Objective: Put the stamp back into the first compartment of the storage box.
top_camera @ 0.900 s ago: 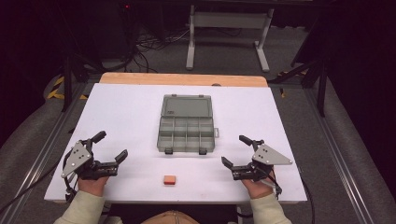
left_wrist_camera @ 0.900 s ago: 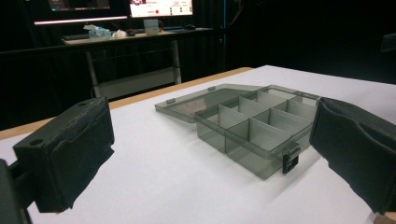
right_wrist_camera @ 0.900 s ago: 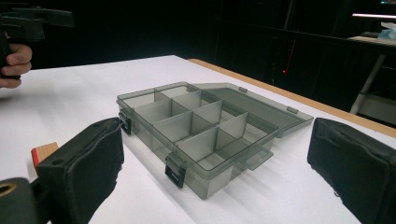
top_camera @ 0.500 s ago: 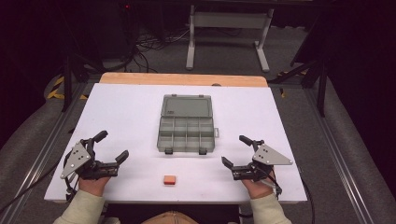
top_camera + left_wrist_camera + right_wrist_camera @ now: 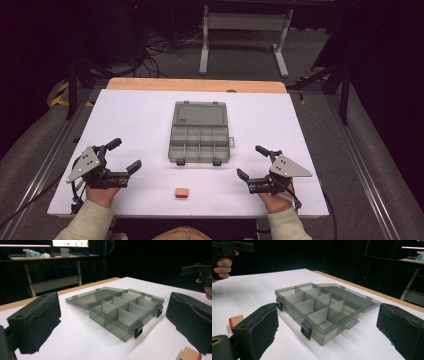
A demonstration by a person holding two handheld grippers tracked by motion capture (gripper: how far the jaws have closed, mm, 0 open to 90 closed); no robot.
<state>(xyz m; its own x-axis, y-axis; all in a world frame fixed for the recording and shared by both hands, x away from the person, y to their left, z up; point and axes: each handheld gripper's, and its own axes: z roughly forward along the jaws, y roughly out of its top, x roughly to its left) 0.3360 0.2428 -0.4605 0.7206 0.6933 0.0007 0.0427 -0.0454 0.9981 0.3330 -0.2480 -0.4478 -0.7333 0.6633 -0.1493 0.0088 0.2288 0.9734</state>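
Observation:
A smoky grey compartment box [image 5: 199, 144] lies in the middle of the white table [image 5: 125, 115], its lid [image 5: 200, 113] folded flat toward the far side. Its divided cells look empty [image 5: 125, 307] [image 5: 317, 305]. A small wooden block with a red end [image 5: 181, 192] sits near the front edge, between my hands; it also shows as a corner [image 5: 190, 354] and beside a pad [image 5: 236, 320]. My left gripper [image 5: 126, 154] rests at the front left, open, with nothing between its pads [image 5: 37, 322]. My right gripper [image 5: 251, 161] rests at the front right, open too, pads [image 5: 402, 327] wide apart.
A wooden strip [image 5: 195, 85] edges the table's far side. Behind it stand a metal frame [image 5: 245, 30] and cables on the dark floor. Rails run along both sides of the table [image 5: 360, 165].

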